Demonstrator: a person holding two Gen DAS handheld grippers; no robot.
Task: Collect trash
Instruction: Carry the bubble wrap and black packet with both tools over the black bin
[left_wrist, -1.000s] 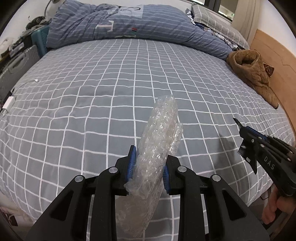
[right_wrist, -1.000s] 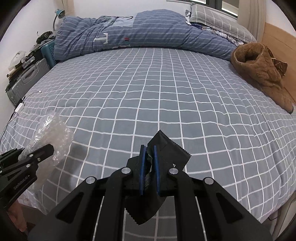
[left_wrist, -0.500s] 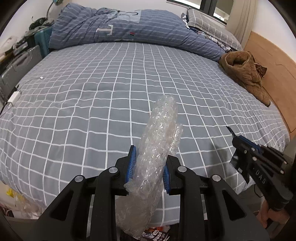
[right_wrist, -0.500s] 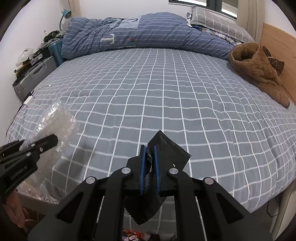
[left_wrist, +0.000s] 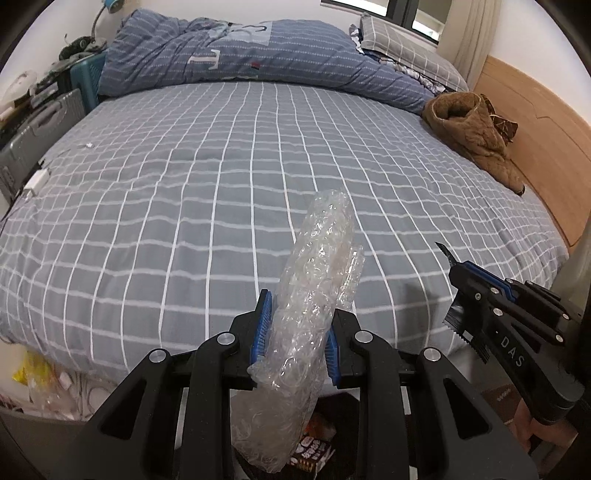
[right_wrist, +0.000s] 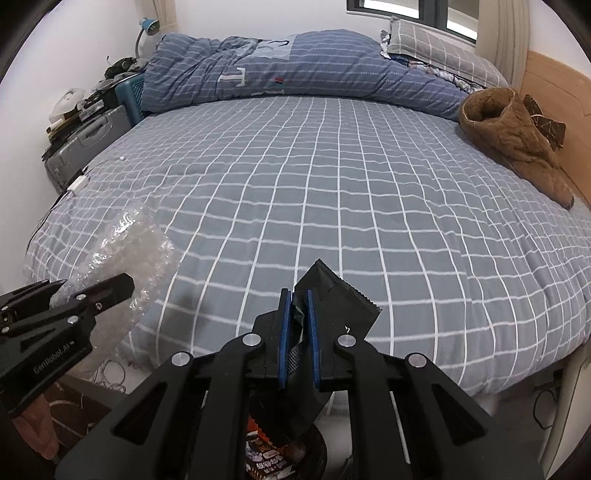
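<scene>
A crumpled roll of clear bubble wrap (left_wrist: 317, 280) stands pinched between the blue pads of my left gripper (left_wrist: 295, 328), which is shut on it; the right wrist view shows the same bubble wrap (right_wrist: 125, 251) at the left. My right gripper (right_wrist: 298, 332) is shut on a black snack wrapper (right_wrist: 340, 310) with a serrated edge, and the wrapper (left_wrist: 458, 317) also shows at the right of the left wrist view. Both grippers hang just off the foot of the grey checked bed (left_wrist: 221, 192). Below them lies a dark bin (right_wrist: 314, 454) holding printed snack packets (right_wrist: 266, 461).
A blue duvet (left_wrist: 258, 55) and pillows are heaped at the bed's far end. A brown jacket (left_wrist: 476, 136) lies by the wooden headboard (left_wrist: 535, 122). A white charger and cable (left_wrist: 35, 182) rest at the bed's left edge, near a grey suitcase (right_wrist: 85, 144). Yellow litter (left_wrist: 29, 369) lies on the floor.
Both grippers have drawn back from over the bed to past its foot edge, each still holding its item. The floor and a dark bin with packets have come into view below.
</scene>
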